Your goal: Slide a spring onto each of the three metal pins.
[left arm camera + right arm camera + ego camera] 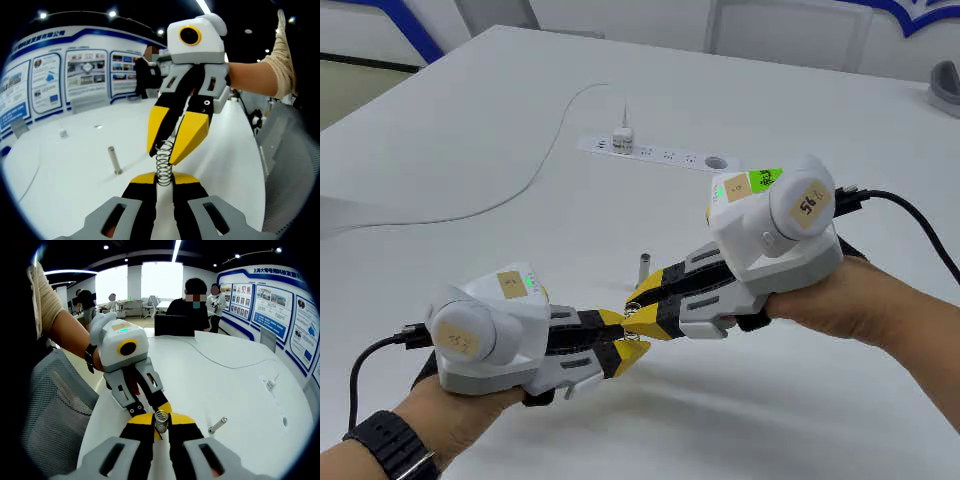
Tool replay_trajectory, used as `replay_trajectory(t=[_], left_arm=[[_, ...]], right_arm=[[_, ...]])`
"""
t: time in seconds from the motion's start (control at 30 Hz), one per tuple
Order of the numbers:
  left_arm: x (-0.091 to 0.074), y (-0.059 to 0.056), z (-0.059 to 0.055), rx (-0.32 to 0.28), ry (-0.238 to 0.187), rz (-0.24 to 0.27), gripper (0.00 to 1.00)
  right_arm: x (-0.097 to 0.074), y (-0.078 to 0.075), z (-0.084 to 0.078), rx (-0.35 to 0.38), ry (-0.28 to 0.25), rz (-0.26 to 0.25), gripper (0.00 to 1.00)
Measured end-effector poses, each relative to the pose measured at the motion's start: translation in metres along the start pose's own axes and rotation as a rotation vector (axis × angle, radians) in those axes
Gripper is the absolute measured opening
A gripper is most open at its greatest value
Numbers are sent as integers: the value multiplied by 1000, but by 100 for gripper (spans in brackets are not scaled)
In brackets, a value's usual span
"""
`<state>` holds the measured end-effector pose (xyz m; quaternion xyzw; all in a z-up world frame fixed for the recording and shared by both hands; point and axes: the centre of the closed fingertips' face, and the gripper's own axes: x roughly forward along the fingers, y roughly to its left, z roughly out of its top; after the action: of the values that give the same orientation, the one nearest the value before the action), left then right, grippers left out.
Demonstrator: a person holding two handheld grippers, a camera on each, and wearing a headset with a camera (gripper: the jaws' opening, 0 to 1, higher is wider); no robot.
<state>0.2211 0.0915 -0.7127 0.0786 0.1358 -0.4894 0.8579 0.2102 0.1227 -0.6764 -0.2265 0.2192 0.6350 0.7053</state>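
White desk [500,120], viewed from above. In the right gripper view, wall panels [270,305] and people [192,305] lie past its far edge. One metal pin [644,268] stands upright on the desk, its shaft bare, and serves as the reference. Beyond the pin a power strip [650,153] lies flat with a small charger [623,135] plugged into it. A thin cable [520,190] curves across the desk to the pin's far left.

On the near side of the pin, raised above the desk, my two claws meet tip to tip. My left claw [623,342] comes in from the pin's near left, its jaws pressed onto one end of a spring [635,317]. My right claw [646,303] comes in from the pin's right, its yellow jaw tips drawn in on the spring's other end. The spring spans the two claws, near the pin but apart from it. In the left gripper view the pin stands left of the spring.
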Motion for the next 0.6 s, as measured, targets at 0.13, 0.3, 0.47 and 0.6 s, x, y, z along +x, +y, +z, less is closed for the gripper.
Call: replay_trajectory(t=[0.13, 0.3, 0.47, 0.6], left_arm=[[0, 2, 2, 3, -6, 9, 11], [0, 5, 5, 8, -13, 23, 11], [-2, 7, 3, 12, -7, 38, 14], [-3, 13, 2, 3, -4, 55, 18]], right_arm=[[-1, -2, 2, -2, -6, -12, 12], [-2, -4, 4, -1, -14, -26, 12], [-2, -7, 5, 1, -23, -41, 12], [-3, -12, 6, 4, -31, -57, 12]])
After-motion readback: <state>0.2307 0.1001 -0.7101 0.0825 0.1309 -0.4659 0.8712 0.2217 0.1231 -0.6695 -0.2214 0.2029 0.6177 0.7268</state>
